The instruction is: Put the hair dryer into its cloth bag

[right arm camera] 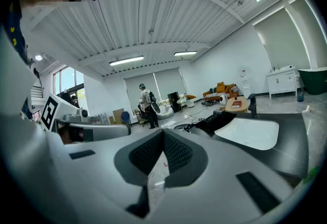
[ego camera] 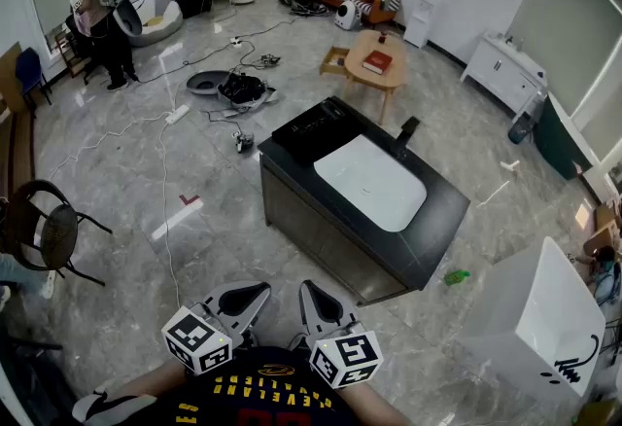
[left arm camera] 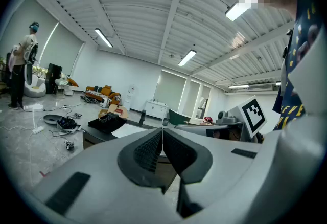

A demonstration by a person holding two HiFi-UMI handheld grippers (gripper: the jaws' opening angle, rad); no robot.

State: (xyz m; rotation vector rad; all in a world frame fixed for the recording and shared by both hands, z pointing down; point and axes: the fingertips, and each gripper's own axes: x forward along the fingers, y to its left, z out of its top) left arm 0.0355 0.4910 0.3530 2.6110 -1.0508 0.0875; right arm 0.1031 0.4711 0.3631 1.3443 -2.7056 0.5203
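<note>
A black bundle [ego camera: 316, 128] lies on the far left end of the dark counter [ego camera: 321, 195], beside a white basin [ego camera: 371, 183]; I cannot tell hair dryer from cloth bag in it. Both grippers hover low near my body, well short of the counter. My left gripper [ego camera: 251, 295] is shut with nothing between its jaws, and so is my right gripper [ego camera: 314, 296]. In the left gripper view the shut left gripper [left arm camera: 162, 142] points toward the counter and the bundle [left arm camera: 107, 121]. In the right gripper view the right gripper [right arm camera: 163, 147] shows pads pressed together, with the bundle [right arm camera: 217, 120] and basin [right arm camera: 250, 133] beyond.
A black faucet [ego camera: 406, 132] stands behind the basin. Cables and a black heap [ego camera: 238, 88] litter the floor to the left. A chair [ego camera: 49, 230] is at the left, a white box [ego camera: 544, 317] at the right, a wooden table [ego camera: 374, 64] behind. A person [ego camera: 102, 11] stands far off.
</note>
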